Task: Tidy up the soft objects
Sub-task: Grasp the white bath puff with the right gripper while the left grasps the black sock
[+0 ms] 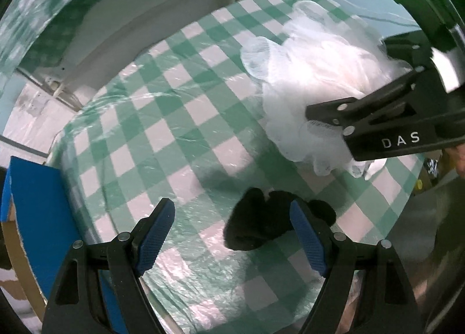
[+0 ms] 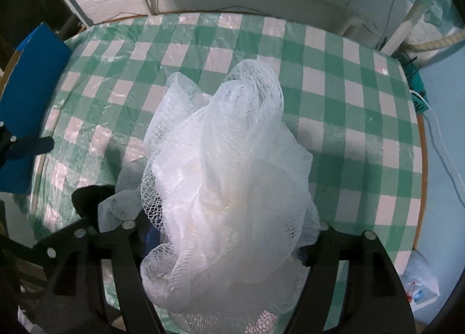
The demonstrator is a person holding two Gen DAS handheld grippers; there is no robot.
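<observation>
A round table (image 2: 334,78) in a green-and-white checked cloth under clear plastic fills both views. The left wrist view alone shows a black fuzzy thing (image 1: 261,226) lying at lower centre, just beyond the left gripper (image 1: 232,235), whose blue pads stand wide apart on nothing. The right wrist view shows the white mesh sponge (image 2: 226,177) bulging between the right gripper's (image 2: 223,249) fingers; I cannot tell whether they pinch it. A blue box (image 1: 37,206) sits at the table's left edge, its contents hidden.
</observation>
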